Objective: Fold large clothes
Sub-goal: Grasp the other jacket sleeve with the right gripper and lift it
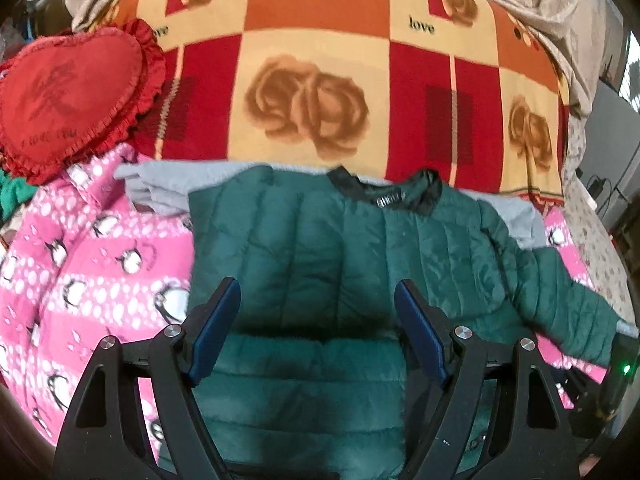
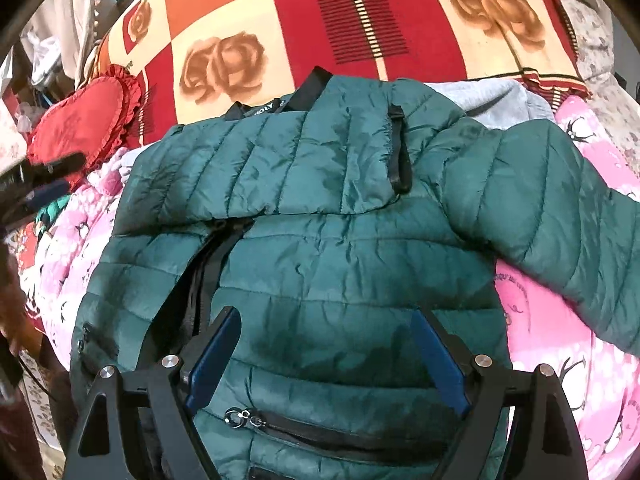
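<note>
A green puffer jacket [image 2: 340, 240] lies spread on a pink blanket [image 1: 92, 264]. The left gripper [image 1: 318, 304] and right gripper [image 2: 324, 332] hover above it, jaws wide and holding nothing.

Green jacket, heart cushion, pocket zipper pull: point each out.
green jacket [image 1: 320, 240], left wrist view, quilted chest panel.
heart cushion [image 1: 68, 92], left wrist view, red face.
pocket zipper pull [image 2: 236, 418], right wrist view, metal ring.
</note>
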The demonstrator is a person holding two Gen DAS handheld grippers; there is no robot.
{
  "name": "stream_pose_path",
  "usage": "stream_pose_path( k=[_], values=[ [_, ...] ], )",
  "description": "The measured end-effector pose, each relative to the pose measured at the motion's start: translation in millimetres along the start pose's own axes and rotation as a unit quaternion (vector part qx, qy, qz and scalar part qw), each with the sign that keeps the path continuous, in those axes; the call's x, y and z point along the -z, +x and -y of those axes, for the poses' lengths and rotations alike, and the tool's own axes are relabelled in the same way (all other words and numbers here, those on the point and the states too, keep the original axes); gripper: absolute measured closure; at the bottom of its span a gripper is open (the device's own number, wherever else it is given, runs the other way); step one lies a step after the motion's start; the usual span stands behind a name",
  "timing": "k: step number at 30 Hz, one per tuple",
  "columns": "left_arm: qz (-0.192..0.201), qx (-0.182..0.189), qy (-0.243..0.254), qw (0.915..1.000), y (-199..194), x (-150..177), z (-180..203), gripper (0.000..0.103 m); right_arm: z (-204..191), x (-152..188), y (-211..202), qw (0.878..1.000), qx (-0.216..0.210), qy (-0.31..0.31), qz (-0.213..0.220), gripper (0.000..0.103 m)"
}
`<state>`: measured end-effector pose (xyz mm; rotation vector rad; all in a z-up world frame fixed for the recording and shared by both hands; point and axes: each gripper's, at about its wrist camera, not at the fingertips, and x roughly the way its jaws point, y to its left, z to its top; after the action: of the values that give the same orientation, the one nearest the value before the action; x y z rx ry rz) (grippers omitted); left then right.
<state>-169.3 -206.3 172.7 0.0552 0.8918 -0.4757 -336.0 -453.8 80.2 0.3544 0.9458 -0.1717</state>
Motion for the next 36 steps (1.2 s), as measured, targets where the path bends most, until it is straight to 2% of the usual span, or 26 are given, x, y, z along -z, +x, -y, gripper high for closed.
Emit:
stream_pose_path(
  k=[8,16,24,36],
  values=[
    [-0.030,-0.001,0.005,0.9995,33.7,26.6,17.4,0.023,23.0,3.7,-0.6,1.000,0.011,0.019,-0.001,0.018],
    [-0.049,-0.026,0.007,0.9984,65.1,40.2,21.8,0.023,51.4,10.3,-9.4,0.999,0.030,0.039,0.002,0.018],
    [-0.045,-0.045,0.026,0.9976,66.8,51.2,33.1,0.023,72.3,10.9,-14.5,0.997,0.056,0.052,0.005,0.018],
    [-0.046,-0.050,0.041,0.9968,68.3,56.5,45.6,0.023,77.3,8.6,-9.9,0.997,0.050,0.062,0.006,0.017]
  ],
)
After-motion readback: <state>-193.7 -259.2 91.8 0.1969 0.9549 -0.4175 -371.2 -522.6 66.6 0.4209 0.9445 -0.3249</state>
